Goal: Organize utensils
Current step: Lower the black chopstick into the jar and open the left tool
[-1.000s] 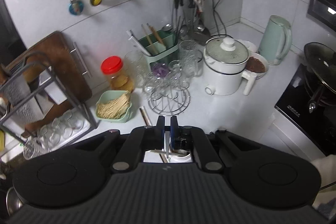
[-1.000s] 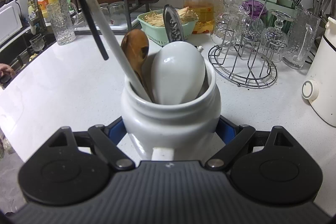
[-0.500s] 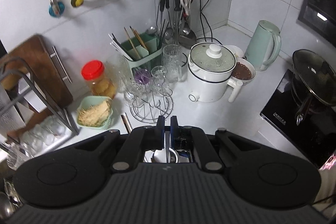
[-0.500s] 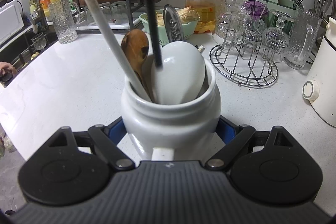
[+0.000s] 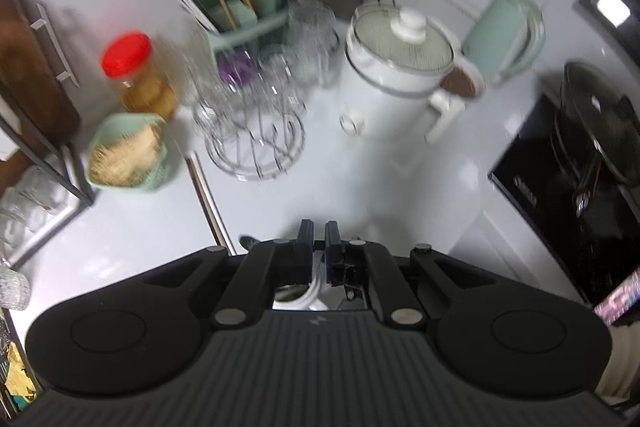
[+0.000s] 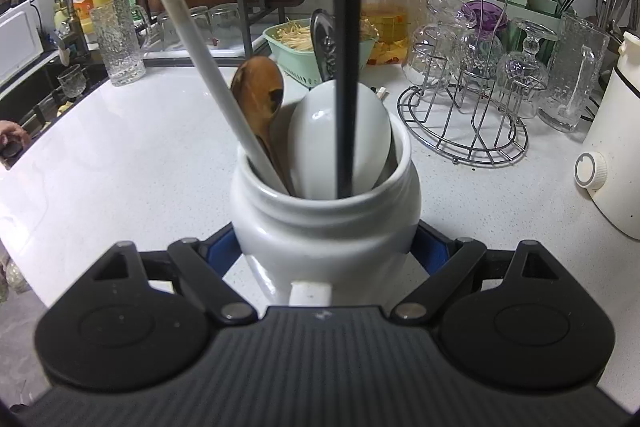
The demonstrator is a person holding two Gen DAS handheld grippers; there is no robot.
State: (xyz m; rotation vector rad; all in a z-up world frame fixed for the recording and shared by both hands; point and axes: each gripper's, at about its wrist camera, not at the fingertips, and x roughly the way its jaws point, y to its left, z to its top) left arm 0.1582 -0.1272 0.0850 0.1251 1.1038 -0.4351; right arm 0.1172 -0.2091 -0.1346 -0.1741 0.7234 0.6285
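The white crock (image 6: 326, 223) is clamped between the half-spread fingers of the right gripper (image 6: 326, 251) on the white counter (image 6: 120, 147); its base is hidden by the gripper body. A black rod (image 6: 347, 67), top cut off, is seen reaching down into the crock beside a wooden spoon (image 6: 260, 95) and a white spoon (image 6: 360, 131). The left gripper (image 5: 319, 247) is nearly closed, but what is held cannot be made out in its blurred view.

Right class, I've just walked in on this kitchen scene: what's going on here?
A person is sorting utensils with two handheld grippers. The right gripper clamps a white ceramic jar on the counter; it holds a wooden spoon and a white spoon. The left gripper, shut, lowers a black stick into the jar.
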